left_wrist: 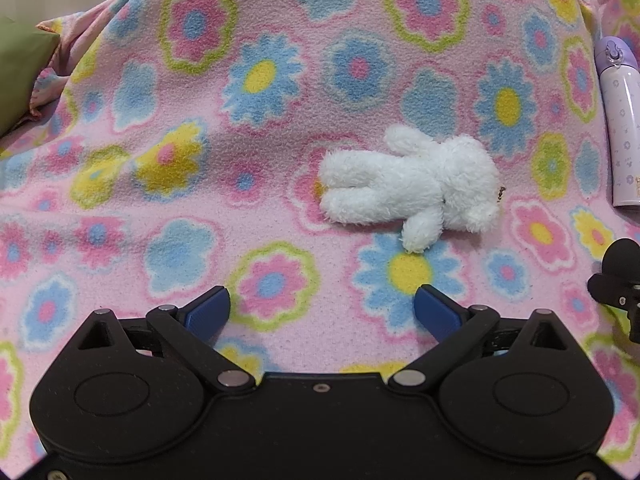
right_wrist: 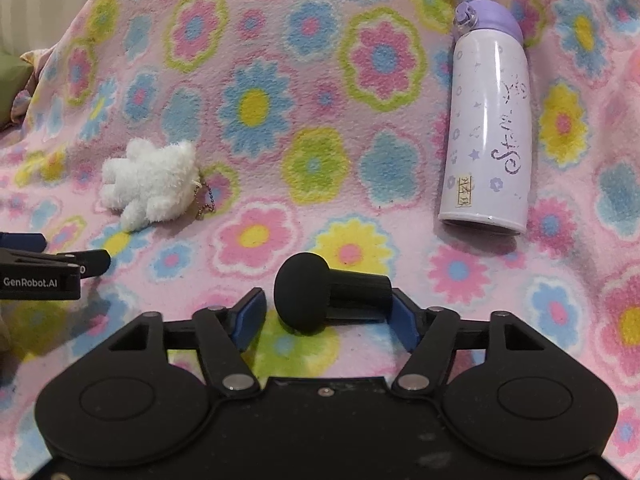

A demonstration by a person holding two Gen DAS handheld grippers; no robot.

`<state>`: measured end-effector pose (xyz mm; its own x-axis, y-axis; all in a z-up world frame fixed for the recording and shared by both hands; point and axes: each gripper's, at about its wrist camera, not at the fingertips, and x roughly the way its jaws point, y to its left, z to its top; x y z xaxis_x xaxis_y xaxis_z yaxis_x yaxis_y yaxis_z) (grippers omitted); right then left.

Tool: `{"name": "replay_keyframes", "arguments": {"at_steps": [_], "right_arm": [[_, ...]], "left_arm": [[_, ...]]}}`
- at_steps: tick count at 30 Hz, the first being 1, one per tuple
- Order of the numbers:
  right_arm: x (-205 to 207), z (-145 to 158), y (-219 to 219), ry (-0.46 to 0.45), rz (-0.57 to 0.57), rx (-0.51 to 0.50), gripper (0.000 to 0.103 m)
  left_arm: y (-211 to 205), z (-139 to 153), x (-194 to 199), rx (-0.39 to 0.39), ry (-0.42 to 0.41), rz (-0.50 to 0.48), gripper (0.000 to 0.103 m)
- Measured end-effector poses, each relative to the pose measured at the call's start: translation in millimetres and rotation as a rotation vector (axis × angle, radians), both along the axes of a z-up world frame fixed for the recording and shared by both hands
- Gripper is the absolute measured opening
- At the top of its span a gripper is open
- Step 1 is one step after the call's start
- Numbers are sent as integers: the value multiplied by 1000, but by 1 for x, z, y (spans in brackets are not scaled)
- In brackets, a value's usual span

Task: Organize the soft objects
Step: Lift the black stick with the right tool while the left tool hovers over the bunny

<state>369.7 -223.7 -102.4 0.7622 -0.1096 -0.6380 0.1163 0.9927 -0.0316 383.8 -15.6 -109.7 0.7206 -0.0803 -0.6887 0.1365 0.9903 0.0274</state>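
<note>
A small white plush bear (left_wrist: 416,184) lies on its side on the flowered pink blanket (left_wrist: 200,208), ahead and slightly right of my open, empty left gripper (left_wrist: 322,310). It also shows in the right wrist view (right_wrist: 150,182), far left, with a bead chain beside it. A black mushroom-shaped object (right_wrist: 320,296) lies between the fingers of my right gripper (right_wrist: 328,320). The right finger touches its stem end. A gap shows between the left finger and its round head.
A lilac-and-white bottle (right_wrist: 488,128) lies on the blanket at the right, also seen in the left wrist view (left_wrist: 620,120). A green cushion (left_wrist: 20,68) sits at the far left. The left gripper's side (right_wrist: 44,268) shows at the right wrist view's left edge.
</note>
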Motion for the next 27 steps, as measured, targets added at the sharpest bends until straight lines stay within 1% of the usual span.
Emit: {"name": "replay_keyframes", "arguments": {"at_steps": [1,4,6,9,11,13,17,20,22,25,27], "right_arm": [[1,0,0,1,9,11,75],[3,0,-2,2,25,37,82],[4,1,-4,-3,24,63,84],[4,3,-13,-23,-9,121,84],[7,3,-16,-28,-37,137,87],[11,3,-15,-17,-31,133,95],[14,1,-7,3,-24,88,95],[15,0,-12,3,-29,106,96],[18,-1,-13,14,-13,116,103],[20,-3,-7,35,4,76,103],[20,-3,-7,31,5,76,103]], "left_arm": [[0,0,0,0,-1,0,97],[0,0,0,5,-1,2,98],[0,0,0,7,-2,3,98],[-1,0,0,10,-2,3,99],[-1,0,0,10,-1,3,99],[-1,0,1,11,-2,2,99],[-1,0,1,14,-2,3,100],[-1,0,0,15,-2,3,100],[-1,0,0,16,-2,3,100],[-2,0,0,16,-2,2,100],[-1,0,1,15,-1,-2,100]]}}
